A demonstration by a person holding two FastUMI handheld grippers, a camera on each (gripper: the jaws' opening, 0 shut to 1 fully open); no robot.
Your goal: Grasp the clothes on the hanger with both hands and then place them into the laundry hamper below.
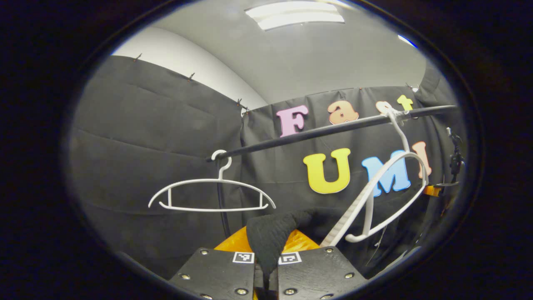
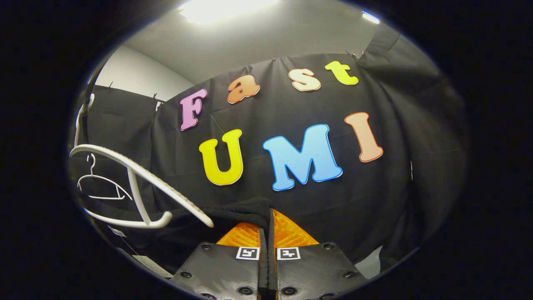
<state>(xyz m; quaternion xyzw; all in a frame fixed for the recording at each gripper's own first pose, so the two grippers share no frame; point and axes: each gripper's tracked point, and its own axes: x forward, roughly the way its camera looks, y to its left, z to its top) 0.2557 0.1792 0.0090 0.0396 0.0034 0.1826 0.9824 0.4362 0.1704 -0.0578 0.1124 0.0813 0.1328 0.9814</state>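
Observation:
A black knit garment (image 1: 270,233) hangs off the white hanger (image 1: 387,187), which swings tilted from the black rail (image 1: 333,129). The left gripper (image 1: 266,254) is shut on a fold of the garment just left of that hanger. In the right gripper view the same black garment (image 2: 237,212) stretches from the tilted hanger (image 2: 141,183) to the right gripper (image 2: 266,233), and its jaws are shut on the cloth's edge. The lower part of the garment is hidden below both grippers.
A second white hanger (image 1: 212,196) hangs bare and level at the rail's left end, also seen small as the far hanger (image 2: 102,181). A dark clamp stand (image 1: 456,158) is at the far right. A pale object (image 2: 370,262) shows low right.

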